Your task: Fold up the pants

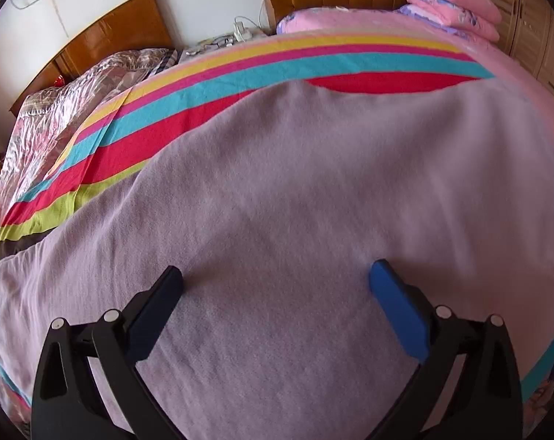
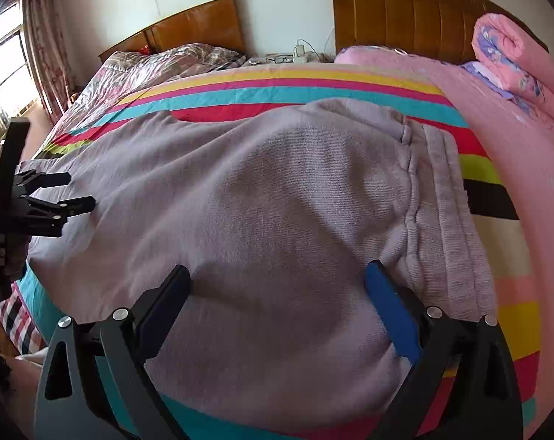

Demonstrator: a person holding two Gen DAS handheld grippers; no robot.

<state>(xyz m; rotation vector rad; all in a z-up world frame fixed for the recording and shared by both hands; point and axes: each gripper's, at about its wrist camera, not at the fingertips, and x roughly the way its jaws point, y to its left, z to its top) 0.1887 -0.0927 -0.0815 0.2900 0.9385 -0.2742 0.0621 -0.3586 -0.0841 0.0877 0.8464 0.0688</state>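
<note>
As pants [image 2: 277,201] lie flat, both jaws wide; no legible text.

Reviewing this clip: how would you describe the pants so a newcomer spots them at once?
Start at the bed with the striped blanket of yellow, pink, teal and red bands. Spread flat across it, nearest the cameras, lie the pants, a plain lilac-grey fleece garment with a ribbed waistband at the right. Unlike the rolled pink floral quilt by the headboard, they carry no pattern.
</note>
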